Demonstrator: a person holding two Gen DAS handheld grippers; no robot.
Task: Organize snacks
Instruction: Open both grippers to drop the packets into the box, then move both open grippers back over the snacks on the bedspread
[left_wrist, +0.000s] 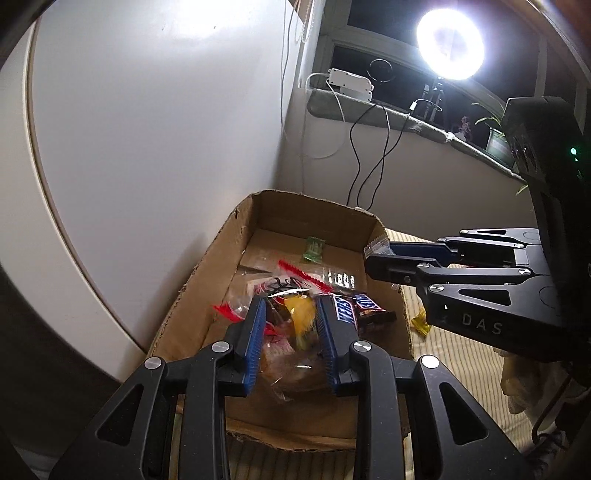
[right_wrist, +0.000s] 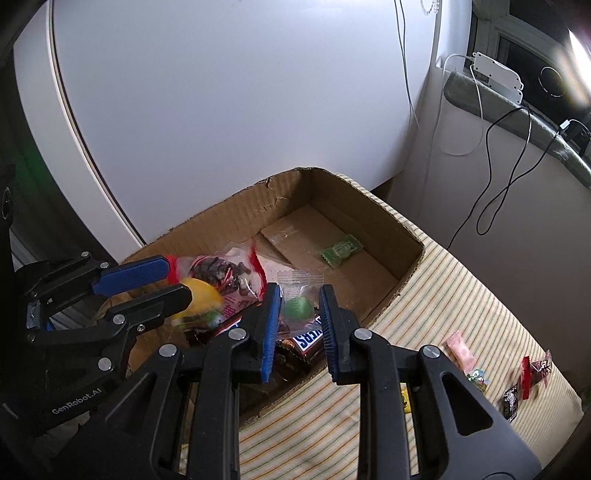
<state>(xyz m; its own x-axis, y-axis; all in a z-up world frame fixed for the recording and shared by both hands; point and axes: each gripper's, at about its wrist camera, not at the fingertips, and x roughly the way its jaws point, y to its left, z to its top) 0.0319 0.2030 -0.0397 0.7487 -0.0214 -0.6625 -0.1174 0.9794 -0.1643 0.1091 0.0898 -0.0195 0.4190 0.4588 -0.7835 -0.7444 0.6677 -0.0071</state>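
Both grippers hang over the cardboard box (right_wrist: 229, 218): left gripper (left_wrist: 290, 314) clamps a clear red-edged snack bag (left_wrist: 284, 295), right gripper (right_wrist: 299, 306) pinches a small green candy (right_wrist: 295, 308).

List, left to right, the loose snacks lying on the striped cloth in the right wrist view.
Pink candy → green-and-clear wrapped candy → black wrapped candy → red-edged packet.
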